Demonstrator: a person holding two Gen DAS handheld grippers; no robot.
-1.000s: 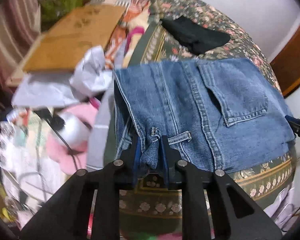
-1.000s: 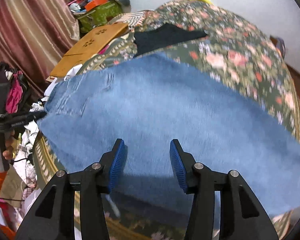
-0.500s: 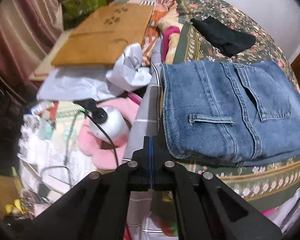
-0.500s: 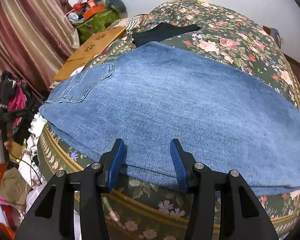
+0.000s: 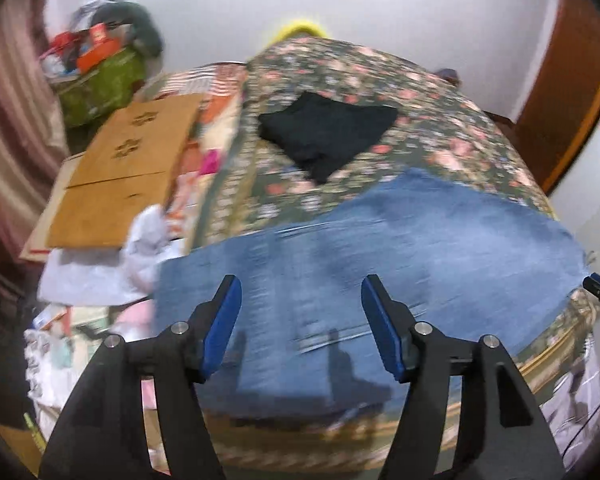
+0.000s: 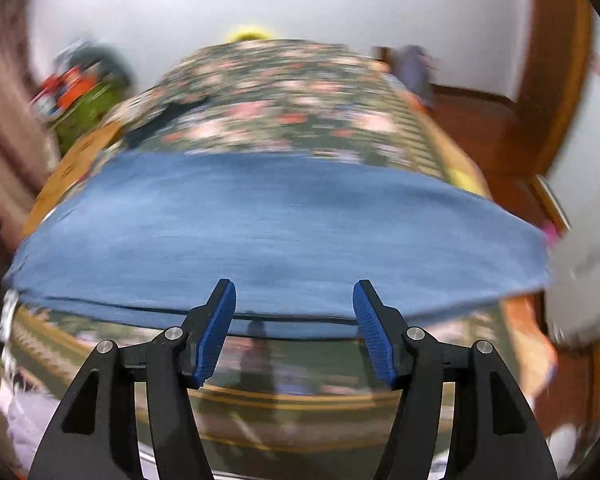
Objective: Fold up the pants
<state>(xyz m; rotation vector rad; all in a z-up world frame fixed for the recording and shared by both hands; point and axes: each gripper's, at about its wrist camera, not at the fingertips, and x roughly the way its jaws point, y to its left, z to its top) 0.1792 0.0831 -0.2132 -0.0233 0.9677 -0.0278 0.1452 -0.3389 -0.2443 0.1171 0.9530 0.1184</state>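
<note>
Blurry views from both wrist cams. Jeans point(image 5: 380, 248) lie flat across the near edge of a floral bed point(image 5: 380, 80), folded lengthwise, long fold facing the grippers. L gripper point(image 5: 300, 328) hovers over the jeans' left end, jaws opening, nothing pinched. R gripper point(image 6: 294, 328) hangs just off the near hem, jaws also opening, empty. Black garment point(image 5: 328, 132) sits farther back on the bed. Likely next: fold end to end. Best to grab both layers at one end w/ each claw, lift evenly, keep edges aligned.
</note>
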